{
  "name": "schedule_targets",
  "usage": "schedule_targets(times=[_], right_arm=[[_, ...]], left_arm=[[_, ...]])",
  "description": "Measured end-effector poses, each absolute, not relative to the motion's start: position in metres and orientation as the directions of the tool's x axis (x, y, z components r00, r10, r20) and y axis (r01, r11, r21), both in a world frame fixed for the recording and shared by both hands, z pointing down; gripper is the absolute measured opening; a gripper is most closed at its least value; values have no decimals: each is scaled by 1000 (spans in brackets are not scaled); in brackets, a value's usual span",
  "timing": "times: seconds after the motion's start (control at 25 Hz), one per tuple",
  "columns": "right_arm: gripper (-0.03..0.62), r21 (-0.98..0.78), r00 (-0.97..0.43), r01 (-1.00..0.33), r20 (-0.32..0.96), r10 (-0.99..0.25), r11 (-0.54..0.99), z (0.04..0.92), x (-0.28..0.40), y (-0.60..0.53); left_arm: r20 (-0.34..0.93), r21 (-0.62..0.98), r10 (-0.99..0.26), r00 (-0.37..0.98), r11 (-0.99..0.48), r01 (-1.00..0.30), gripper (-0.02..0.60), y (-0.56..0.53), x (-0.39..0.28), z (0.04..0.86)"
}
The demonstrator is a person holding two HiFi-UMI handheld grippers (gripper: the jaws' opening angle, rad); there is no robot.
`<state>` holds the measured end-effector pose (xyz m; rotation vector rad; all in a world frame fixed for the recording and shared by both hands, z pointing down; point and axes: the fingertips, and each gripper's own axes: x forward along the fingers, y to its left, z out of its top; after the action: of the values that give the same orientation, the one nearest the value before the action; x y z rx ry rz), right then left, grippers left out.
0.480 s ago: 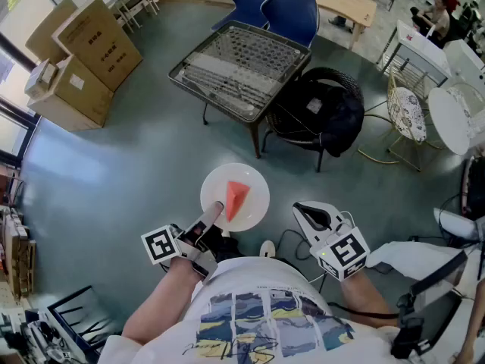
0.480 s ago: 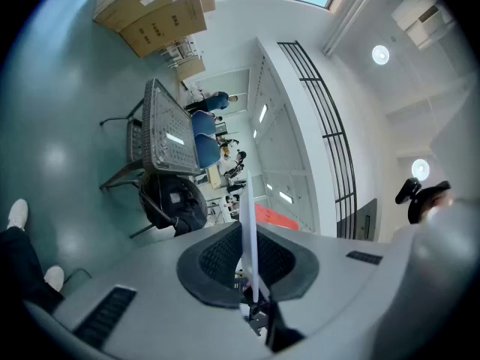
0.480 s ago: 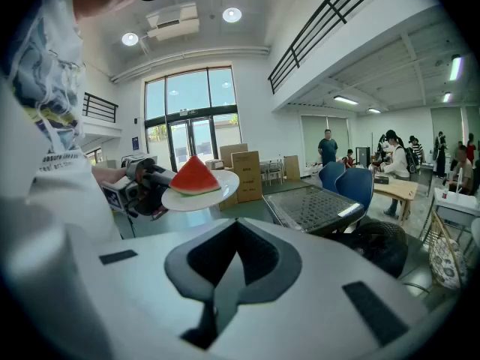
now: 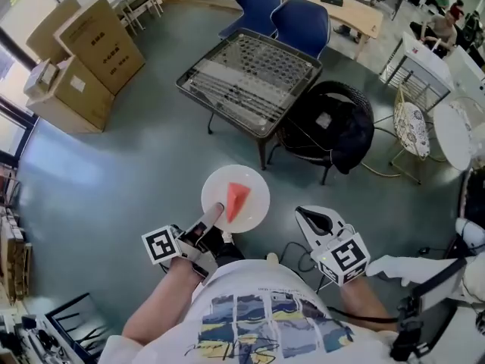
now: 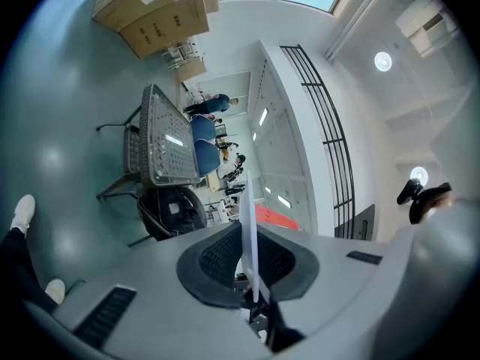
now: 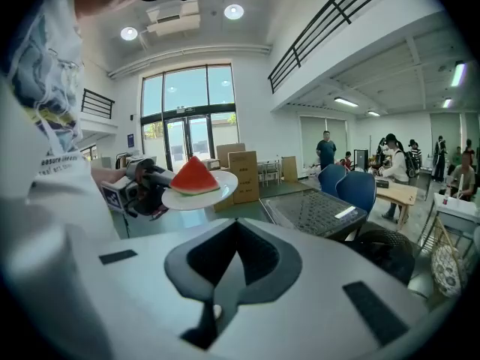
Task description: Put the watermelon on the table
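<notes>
A red watermelon wedge point(image 4: 238, 199) lies on a white plate point(image 4: 256, 183) held above the floor. My left gripper point(image 4: 214, 214) is shut on the plate's near rim; in the left gripper view the plate point(image 5: 248, 235) shows edge-on between the jaws. From the right gripper view the watermelon point(image 6: 194, 176) and plate point(image 6: 225, 184) appear at the left, carried level. My right gripper point(image 4: 306, 213) hangs to the right of the plate, shut with nothing in it. The metal mesh table point(image 4: 250, 78) stands ahead, beyond the plate.
Two blue chairs point(image 4: 301, 21) stand behind the mesh table, a black round chair point(image 4: 328, 123) to its right. Cardboard boxes point(image 4: 83, 55) are stacked at the far left. White wire chairs point(image 4: 413, 120) and a wooden desk point(image 4: 345, 6) are at the right.
The view has shifted slightly: the mesh table and chairs sit a little lower and further right in the head view. Both grippers and the plate keep their places.
</notes>
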<state>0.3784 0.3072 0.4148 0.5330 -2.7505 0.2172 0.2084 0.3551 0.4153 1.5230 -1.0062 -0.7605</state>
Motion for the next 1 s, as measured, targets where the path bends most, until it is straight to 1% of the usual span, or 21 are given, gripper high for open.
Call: schedule_targets(times=[0.2, 0.32, 0.4, 0.52, 0.64, 0.8, 1.0], right_arm=[[12, -41, -867, -389, 353, -350, 920, 403, 308, 282], [14, -37, -860, -404, 356, -365, 914, 402, 262, 268], [29, -38, -859, -405, 357, -366, 914, 405, 229, 259], [67, -38, -873, -386, 339, -351, 922, 409, 186, 249], [75, -30, -880, -377, 325, -348, 926, 405, 148, 237], [75, -29, -869, -379, 354, -345, 925, 408, 121, 198], [75, -47, -861, -398, 363, -355, 916, 411, 104, 110]], left_arm=[[32, 981, -896, 443, -57, -186, 26, 328, 144, 407], [45, 978, -892, 449, -52, -202, 26, 315, 99, 411], [56, 974, -891, 451, -51, -221, 26, 305, 67, 415], [80, 968, -888, 454, -40, -248, 26, 292, 29, 423], [101, 967, -886, 453, -19, -252, 26, 274, -7, 429], [103, 974, -893, 439, 0, -228, 26, 228, -45, 437], [98, 978, -893, 440, 4, -209, 26, 141, -70, 449]])
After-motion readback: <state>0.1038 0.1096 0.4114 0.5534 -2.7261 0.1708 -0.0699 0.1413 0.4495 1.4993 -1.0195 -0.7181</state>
